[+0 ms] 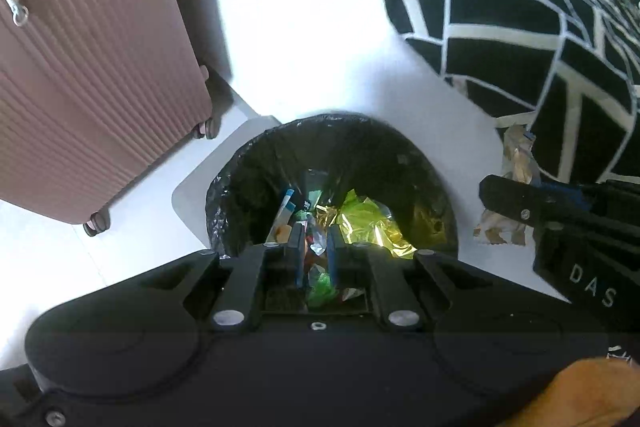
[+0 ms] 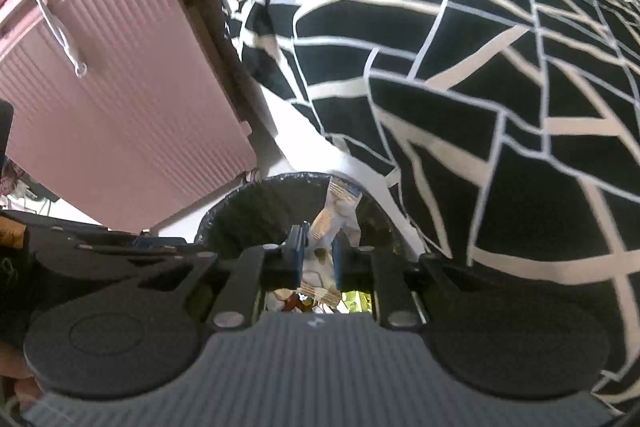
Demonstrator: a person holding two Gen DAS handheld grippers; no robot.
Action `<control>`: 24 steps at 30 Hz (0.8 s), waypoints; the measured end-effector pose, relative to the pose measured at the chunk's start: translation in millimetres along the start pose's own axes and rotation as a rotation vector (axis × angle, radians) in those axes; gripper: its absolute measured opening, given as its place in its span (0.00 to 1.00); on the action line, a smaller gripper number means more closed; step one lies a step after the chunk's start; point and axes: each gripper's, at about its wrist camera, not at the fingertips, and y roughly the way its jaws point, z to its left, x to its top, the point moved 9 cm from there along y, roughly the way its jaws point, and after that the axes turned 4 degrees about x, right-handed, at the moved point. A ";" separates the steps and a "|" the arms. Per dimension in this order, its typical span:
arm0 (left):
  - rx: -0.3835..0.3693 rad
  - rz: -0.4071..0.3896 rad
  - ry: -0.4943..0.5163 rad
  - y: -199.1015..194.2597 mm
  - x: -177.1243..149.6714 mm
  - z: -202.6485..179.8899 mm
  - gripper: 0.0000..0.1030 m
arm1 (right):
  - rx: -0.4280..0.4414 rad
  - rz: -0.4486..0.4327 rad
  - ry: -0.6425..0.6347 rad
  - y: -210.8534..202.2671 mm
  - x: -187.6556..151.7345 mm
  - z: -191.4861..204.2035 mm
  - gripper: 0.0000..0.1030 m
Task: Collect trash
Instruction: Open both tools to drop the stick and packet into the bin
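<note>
Above the black-lined trash bin (image 1: 332,163), which stands on a pale floor (image 1: 304,39), both grippers point steeply down into its mouth. Left of the bin stands a pink ribbed suitcase (image 1: 84,75); right of the bin hangs a black bedcover with pale lines (image 1: 532,27).

Directly over the bin's opening, the left gripper (image 1: 316,247) has its jaws narrow, with a small crumpled bit of wrapper (image 1: 318,247) between the blue pads; whether the pads grip it or it lies in the bin below, I cannot tell. Inside the bin lie gold-green foil (image 1: 368,223) and other packets.

Over the bin's right side, the right gripper (image 2: 318,251) carries a tan and white snack wrapper (image 2: 340,207), which stands up between its jaws. The jaws are parted a little and the pads look to sit loosely beside the wrapper (a release seems likely).

This wrapper looks very light, thin, soft and crinkly, probably slippery. It should handle best pinched flat across a folded middle section, not at a loose corner.
</note>
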 end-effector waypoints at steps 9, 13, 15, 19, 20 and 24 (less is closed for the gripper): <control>0.017 0.029 0.001 16.4 -4.0 6.0 0.39 | -0.003 0.011 -0.008 13.3 -5.8 2.9 0.54; 0.016 0.044 0.002 18.6 -3.8 8.6 0.47 | -0.014 0.015 0.012 13.6 -6.6 -2.1 0.59; 0.013 0.052 0.002 17.8 -4.1 8.7 0.49 | -0.022 0.017 0.019 13.4 -8.0 -4.8 0.61; 0.016 0.063 0.007 12.6 -5.0 6.6 0.52 | -0.032 0.019 0.030 6.0 -8.1 -8.2 0.62; 0.016 0.064 0.009 10.0 -5.3 5.9 0.52 | -0.035 0.017 0.031 3.3 -8.0 -8.2 0.62; 0.010 0.067 0.014 -2.9 -6.1 3.4 0.56 | -0.045 0.009 0.037 -9.2 -5.6 -6.4 0.64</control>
